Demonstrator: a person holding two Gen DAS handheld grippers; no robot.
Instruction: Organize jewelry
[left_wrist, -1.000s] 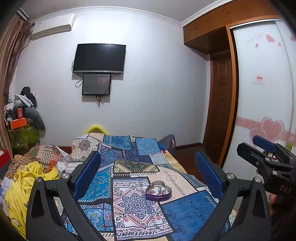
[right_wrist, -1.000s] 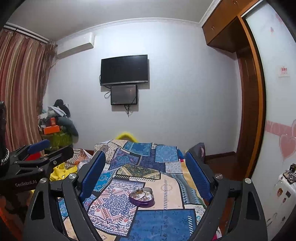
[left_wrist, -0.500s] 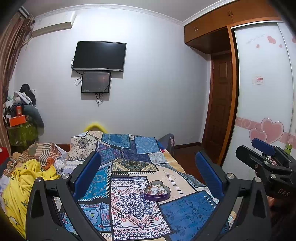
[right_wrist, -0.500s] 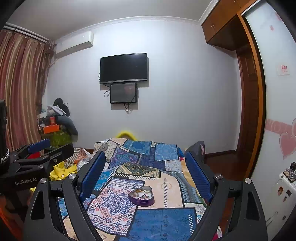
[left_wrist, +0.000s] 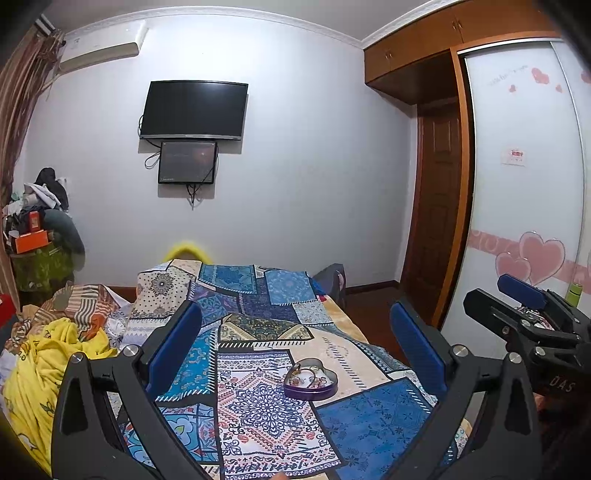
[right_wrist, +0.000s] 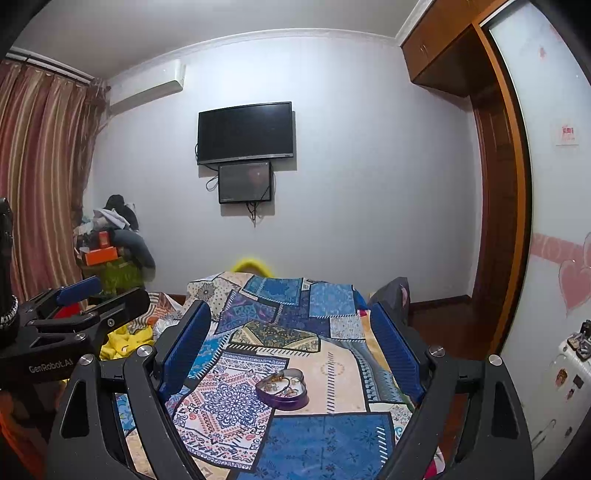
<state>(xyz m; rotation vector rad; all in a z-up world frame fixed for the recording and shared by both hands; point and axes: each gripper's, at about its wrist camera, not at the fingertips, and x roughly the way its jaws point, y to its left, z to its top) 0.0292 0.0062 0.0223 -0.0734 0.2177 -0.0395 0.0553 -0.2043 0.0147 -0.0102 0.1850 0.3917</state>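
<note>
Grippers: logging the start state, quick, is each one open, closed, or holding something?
Left gripper: open, fingers spread wide, holding nothing.
Right gripper: open, fingers spread wide, holding nothing.

the jewelry (left_wrist: 308, 376) in the heart-shaped tin (left_wrist: 311, 390) is too small to tell apart. the bed (right_wrist: 325, 439) is cut off at the near edge, behind the claw frames.

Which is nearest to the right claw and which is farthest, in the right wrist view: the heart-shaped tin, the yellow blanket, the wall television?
1. Heart-shaped tin: on the patchwork bedspread, straight ahead between the fingers of the right claw.
2. Yellow blanket: farther back, at the bed's left side.
3. Wall television: on the far wall, beyond the bed.
</note>
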